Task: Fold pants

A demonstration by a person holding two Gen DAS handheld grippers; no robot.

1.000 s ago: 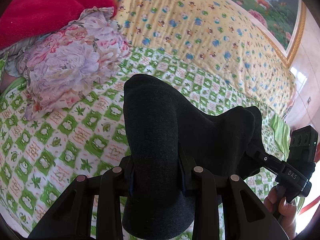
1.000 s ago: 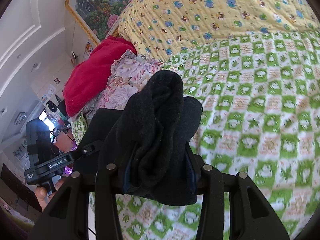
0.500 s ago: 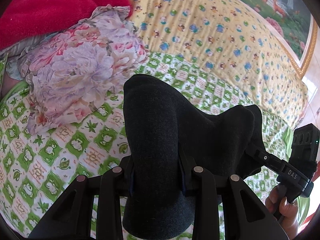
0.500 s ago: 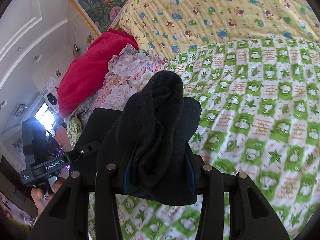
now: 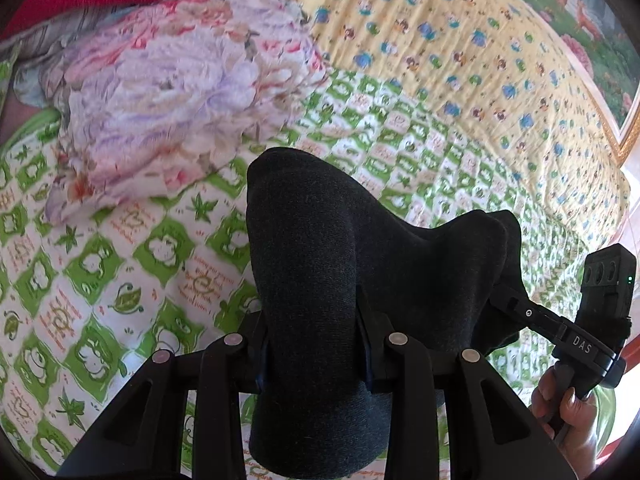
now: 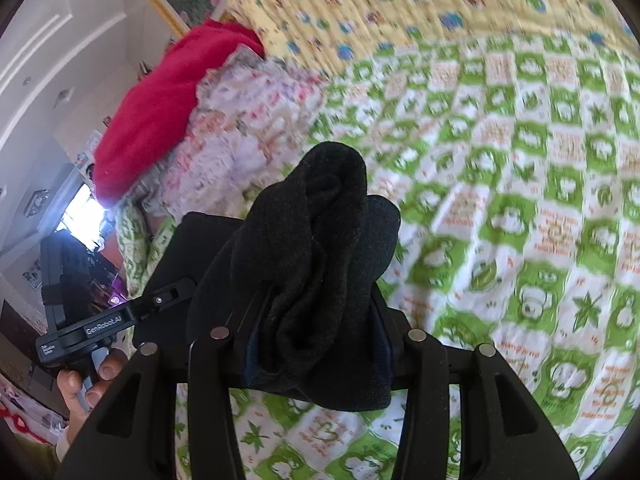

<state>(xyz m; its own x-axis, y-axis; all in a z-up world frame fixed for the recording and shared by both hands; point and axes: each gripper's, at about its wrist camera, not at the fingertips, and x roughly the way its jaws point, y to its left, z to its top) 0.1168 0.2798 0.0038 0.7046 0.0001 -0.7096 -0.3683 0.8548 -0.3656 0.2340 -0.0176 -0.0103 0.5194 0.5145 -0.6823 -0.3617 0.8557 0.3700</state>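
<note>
The left gripper [image 5: 312, 344] is clamping a thick fold of the dark pants [image 5: 320, 264], its jaws pressing the cloth from both sides, and the right gripper [image 6: 316, 344] is pinching another bunched part of the same pants [image 6: 320, 240] the same way. The garment is hanging between the two, raised over the green-checked bedspread [image 5: 120, 264], with a floral pillow [image 5: 172, 92], a red blanket [image 6: 160, 100] and a yellow quilt [image 5: 460, 64] lying beyond it.
</note>
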